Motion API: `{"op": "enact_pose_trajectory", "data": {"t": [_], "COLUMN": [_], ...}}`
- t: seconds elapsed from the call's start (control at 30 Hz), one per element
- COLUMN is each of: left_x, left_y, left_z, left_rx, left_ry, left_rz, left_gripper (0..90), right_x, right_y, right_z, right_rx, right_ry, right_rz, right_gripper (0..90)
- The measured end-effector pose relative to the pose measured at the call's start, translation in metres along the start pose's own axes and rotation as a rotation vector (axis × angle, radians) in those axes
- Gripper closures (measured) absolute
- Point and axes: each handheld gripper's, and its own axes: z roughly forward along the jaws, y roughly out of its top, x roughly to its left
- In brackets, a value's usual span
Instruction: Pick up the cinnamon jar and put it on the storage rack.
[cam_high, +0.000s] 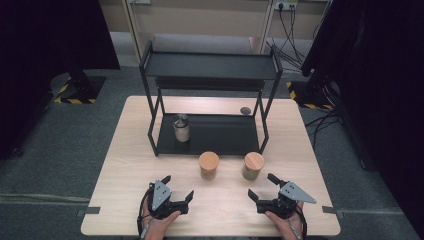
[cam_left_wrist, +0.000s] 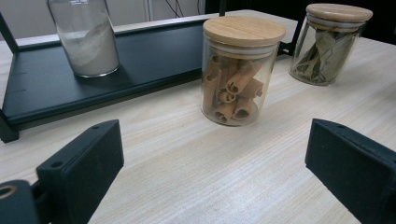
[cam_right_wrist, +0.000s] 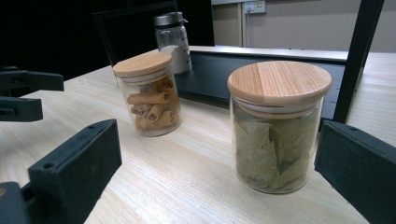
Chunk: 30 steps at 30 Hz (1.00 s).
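Reaching: both grippers rest near the table's front edge, jaws spread wide, holding nothing
Left gripper (cam_high: 177, 196): faces the cinnamon jar (cam_left_wrist: 240, 70), standing on the table (cam_high: 125, 165) just in front of the black shelf rack (cam_high: 210, 135)
Right gripper (cam_high: 265, 189): faces the bay leaf jar (cam_right_wrist: 278, 126), close ahead
Grip advice: close on the glass below the wooden lid, jaws level, jar centred
Hazard: 2 jars stand near each other; the shaker jar (cam_high: 181, 128) already sits on the lower shelf
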Motion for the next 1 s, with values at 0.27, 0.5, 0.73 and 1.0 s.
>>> {"op": "enact_pose_trajectory", "data": {"t": [0.27, 0.5, 0.73, 1.0], "left_x": [-0.0001, 0.0003, 0.0002, 0.0003], "left_y": [-0.0001, 0.0000, -0.0003, -0.0004], "left_z": [-0.0001, 0.0000, 0.0002, 0.0009], "left_rx": [0.000, 0.002, 0.002, 0.005], "left_ry": [0.000, -0.001, 0.001, 0.000], "left_rz": [0.000, 0.001, -0.001, 0.000], "left_gripper": [3.9, 3.9, 3.9, 3.9], "right_x": [0.0020, 0.0046, 0.0059, 0.0077], "right_y": [0.0007, 0.0010, 0.0012, 0.0012], "right_z": [0.0003, 0.0012, 0.0027, 0.0058], "right_rx": [0.000, 0.001, 0.003, 0.007], "right_ry": [0.014, 0.027, 0.034, 0.045], "right_rz": [-0.001, -0.003, -0.005, -0.007], "right_gripper": [0.9, 1.0, 1.0, 1.0]}}
